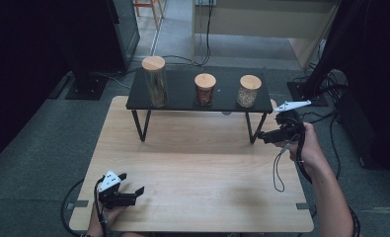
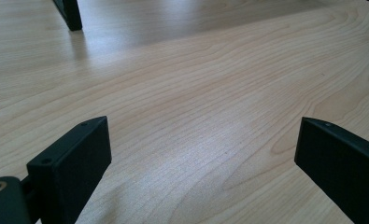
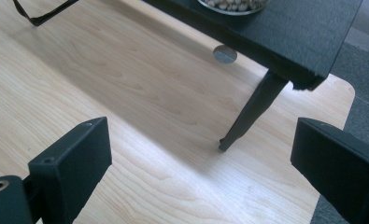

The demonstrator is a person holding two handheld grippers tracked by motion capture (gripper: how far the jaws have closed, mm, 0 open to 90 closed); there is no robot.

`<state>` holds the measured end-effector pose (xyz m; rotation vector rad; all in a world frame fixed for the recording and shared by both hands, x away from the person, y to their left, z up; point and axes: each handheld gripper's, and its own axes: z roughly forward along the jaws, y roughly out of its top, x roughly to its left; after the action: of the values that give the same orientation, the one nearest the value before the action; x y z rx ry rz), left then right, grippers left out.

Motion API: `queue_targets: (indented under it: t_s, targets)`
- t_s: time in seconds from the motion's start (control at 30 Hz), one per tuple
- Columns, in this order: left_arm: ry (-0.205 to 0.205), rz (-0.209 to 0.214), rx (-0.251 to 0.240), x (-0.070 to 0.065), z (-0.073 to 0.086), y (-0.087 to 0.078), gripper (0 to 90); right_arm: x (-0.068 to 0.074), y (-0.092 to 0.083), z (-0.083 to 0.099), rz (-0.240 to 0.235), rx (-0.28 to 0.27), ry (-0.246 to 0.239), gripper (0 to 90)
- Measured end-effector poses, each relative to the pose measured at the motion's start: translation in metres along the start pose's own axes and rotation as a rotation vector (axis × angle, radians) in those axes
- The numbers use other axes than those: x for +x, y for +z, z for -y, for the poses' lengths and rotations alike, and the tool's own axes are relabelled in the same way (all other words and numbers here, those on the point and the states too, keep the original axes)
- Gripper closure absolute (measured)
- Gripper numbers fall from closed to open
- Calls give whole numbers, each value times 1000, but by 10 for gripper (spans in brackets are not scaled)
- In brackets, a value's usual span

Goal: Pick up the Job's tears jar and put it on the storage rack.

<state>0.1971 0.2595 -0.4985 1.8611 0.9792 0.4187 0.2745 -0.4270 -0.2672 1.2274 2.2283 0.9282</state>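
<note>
- While the high view looked down on the wooden table [image 1: 192, 163], a black shelf [image 1: 182, 91] stood on thin legs at its far end with three jars on it: a tall jar [image 1: 154, 81] at the left, a middle jar [image 1: 205, 89] with reddish contents, and a right jar [image 1: 248, 91] with pale contents, each under a wooden lid.
- At the near left corner the left gripper [image 1: 132, 186] sat low over the table in the person's hand, its jaws spread and nothing between them.
- Off the table's right edge the right gripper [image 1: 262, 136] was held just beside the shelf's right leg [image 1: 254, 129], below the right jar and apart from it, a cable looping down from it.
- From the left gripper view, the left gripper [image 2: 203, 154] had both jaws wide apart over bare wood, gripping nothing; one shelf leg [image 2: 70, 14] stood far off at the top left.
- From the right gripper view, the right gripper [image 3: 201, 154] likewise stood wide open and empty, with the shelf's slanted leg [image 3: 252, 112] showing between the jaws but farther off, untouched.
- Above that leg lay the shelf's corner [image 3: 285, 42], and the bottom of the right jar [image 3: 233, 5] rested on it at the top edge.
</note>
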Motion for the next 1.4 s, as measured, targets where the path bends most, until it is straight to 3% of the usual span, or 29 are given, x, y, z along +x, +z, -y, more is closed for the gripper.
queue_targets:
  t_s: [0.43, 0.63, 1.4]
  targets:
    - [-2, -2, 3, -1, 0, 0, 39, 1, 2, 27, 3, 1, 20, 52]
    - [-1, -4, 4, -1, 0, 0, 39, 4, 4, 35, 6, -1, 7, 52]
    - [0, -6, 6, -2, -1, 0, 39, 11, 29, 70, 3, 20, 17, 51]
